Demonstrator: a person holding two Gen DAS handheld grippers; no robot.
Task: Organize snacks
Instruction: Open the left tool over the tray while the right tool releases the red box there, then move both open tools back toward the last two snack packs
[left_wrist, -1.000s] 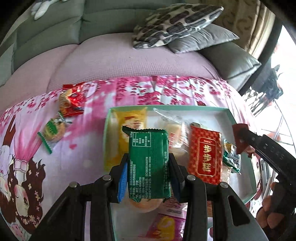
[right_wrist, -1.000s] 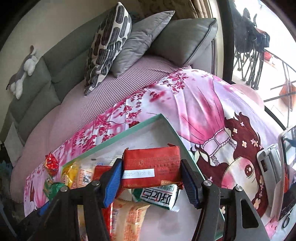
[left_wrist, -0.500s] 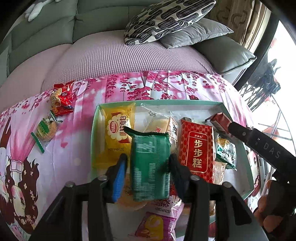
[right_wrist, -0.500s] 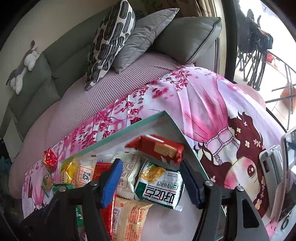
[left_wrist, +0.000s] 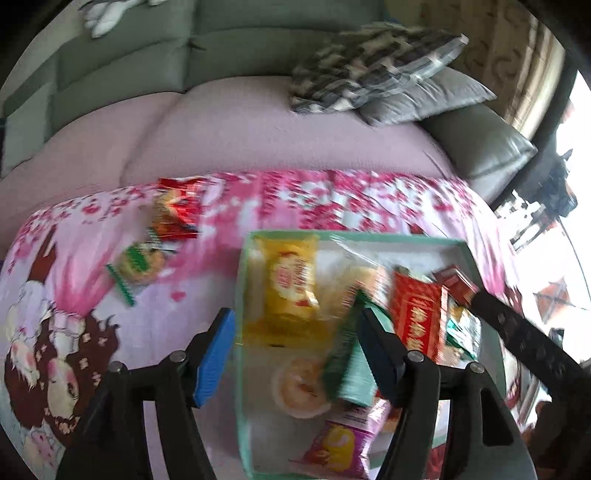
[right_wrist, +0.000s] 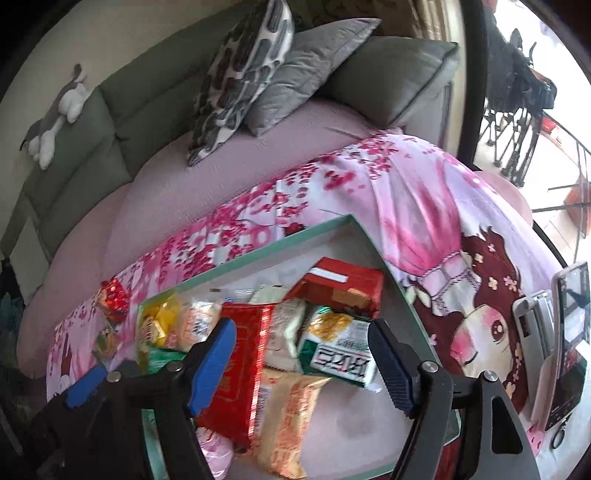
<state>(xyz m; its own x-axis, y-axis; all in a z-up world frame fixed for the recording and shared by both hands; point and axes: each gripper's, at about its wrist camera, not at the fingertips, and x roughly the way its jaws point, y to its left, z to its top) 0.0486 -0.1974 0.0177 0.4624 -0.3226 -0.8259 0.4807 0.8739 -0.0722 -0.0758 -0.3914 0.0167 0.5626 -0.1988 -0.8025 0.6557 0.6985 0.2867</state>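
Left hand-held gripper (left_wrist: 295, 350) jaws opening, nothing gripped. Two loose foil snack packs, red/gold (left_wrist: 177, 214) & green round biscuit (left_wrist: 138, 264), lie up-left on pink cloth, outside teal box (left_wrist: 354, 236); left nearer.

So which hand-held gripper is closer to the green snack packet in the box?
Left. The left hand-held gripper is opening right beside the green snack packet. The right hand-held gripper hangs over the far end of the box, above other snacks.

Green packet (left_wrist: 349, 363) released by left tool (left_wrist: 295, 354), red packet (right_wrist: 341, 286) dropped into tray (right_wrist: 258, 254)
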